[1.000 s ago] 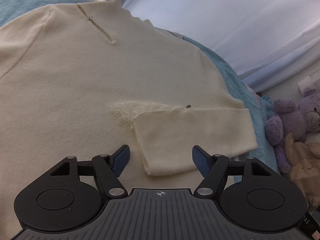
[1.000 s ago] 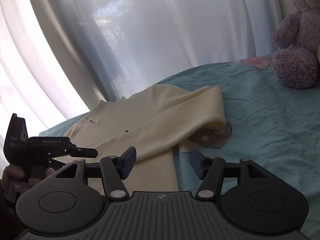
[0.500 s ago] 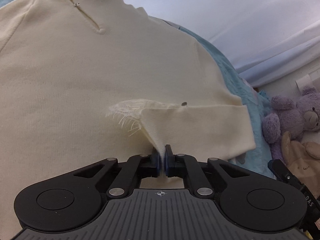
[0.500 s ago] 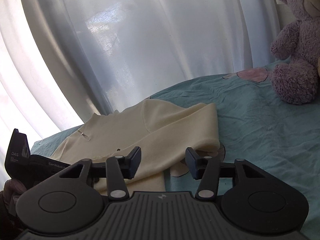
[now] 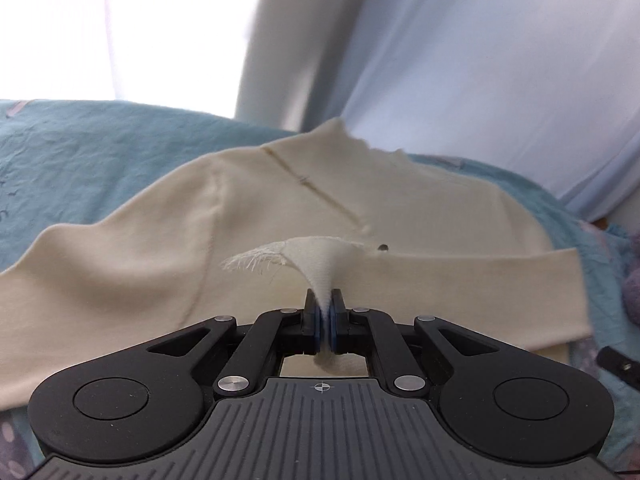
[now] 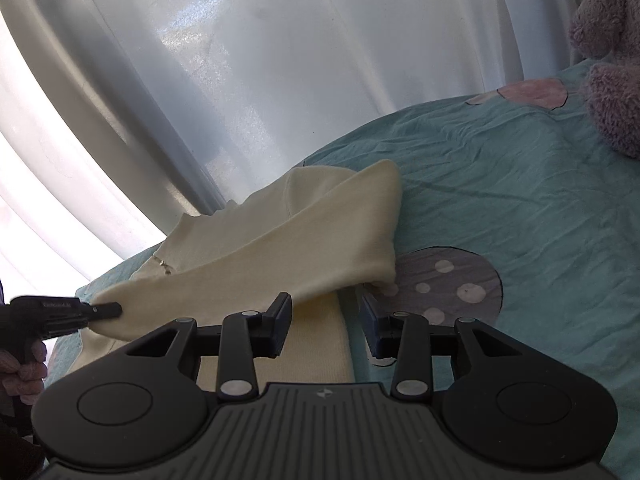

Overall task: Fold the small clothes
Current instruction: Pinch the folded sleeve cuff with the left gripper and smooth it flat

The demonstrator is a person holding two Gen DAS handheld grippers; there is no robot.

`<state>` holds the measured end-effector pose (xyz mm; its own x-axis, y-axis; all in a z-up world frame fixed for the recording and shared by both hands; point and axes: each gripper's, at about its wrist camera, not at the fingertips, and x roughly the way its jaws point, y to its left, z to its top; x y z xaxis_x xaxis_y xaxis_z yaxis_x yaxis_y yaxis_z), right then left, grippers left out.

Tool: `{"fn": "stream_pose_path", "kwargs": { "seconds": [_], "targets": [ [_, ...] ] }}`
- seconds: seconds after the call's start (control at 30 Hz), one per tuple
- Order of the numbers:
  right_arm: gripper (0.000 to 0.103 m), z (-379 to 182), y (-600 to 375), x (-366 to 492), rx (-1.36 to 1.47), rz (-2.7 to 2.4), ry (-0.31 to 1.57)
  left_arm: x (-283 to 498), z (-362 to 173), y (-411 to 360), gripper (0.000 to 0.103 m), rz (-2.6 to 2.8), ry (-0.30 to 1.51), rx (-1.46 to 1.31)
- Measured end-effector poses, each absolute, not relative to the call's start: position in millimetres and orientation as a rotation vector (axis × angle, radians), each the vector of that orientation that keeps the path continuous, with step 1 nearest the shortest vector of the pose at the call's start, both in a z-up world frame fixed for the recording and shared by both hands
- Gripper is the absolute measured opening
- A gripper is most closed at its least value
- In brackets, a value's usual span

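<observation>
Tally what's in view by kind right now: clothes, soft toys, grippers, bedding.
Clothes: 1, cream sweater, its sleeve cuff pinched in the left gripper
Soft toys: 1, purple plush, only partly in frame
Grippers: 2, left shut on the cuff, right gripper closing with the sweater's edge between its jaws
Bedding: 1, teal bedsheet
Total: 5

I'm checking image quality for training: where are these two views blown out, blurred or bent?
Left wrist: window area top left is blown out white; cream sweater looks motion-smeared. Right wrist: bright glare at the left edge behind the curtain, whose folds curve with fisheye distortion.
</observation>
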<state>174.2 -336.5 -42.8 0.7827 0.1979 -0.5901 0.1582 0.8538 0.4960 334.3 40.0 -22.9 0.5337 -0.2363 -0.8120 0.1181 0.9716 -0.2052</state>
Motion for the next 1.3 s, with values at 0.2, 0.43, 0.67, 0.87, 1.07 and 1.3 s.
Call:
{"fn": "stream_pose_path", "kwargs": {
  "seconds": [0.2,0.43,0.67,0.87,1.07,1.3],
  "targets": [
    [0.038,-55.0,-337.5,194.8,0.612,0.063,0.709,336.9,-46.6,53.2,0.009,-0.222,1.009,-0.17],
    [0.038,-60.0,-336.3,212.8,0.668,0.064,0.712,333.9,-35.7,46.3,0.006,-0.224,0.922,-0.104],
    [0.038,-69.8,-347.2,221.1,0.757,0.043,0.709,333.0,-15.7,51.7,0.006,-0.179,0.841,-0.082],
    [0.037,-75.5,-352.4,224.3,0.851,0.051,0.69,335.7,-23.9,65.3,0.006,-0.131,0.868,-0.091],
    [0.012,-79.0,-354.1,226.1,0.826,-0.01,0.703,336.4,-35.8,69.9,0.006,-0.127,0.915,-0.092],
    [0.011,-69.4,-337.6,228.1,0.654,-0.039,0.721,334.3,-34.1,69.4,0.007,-0.109,0.912,-0.08]
  ]
}}
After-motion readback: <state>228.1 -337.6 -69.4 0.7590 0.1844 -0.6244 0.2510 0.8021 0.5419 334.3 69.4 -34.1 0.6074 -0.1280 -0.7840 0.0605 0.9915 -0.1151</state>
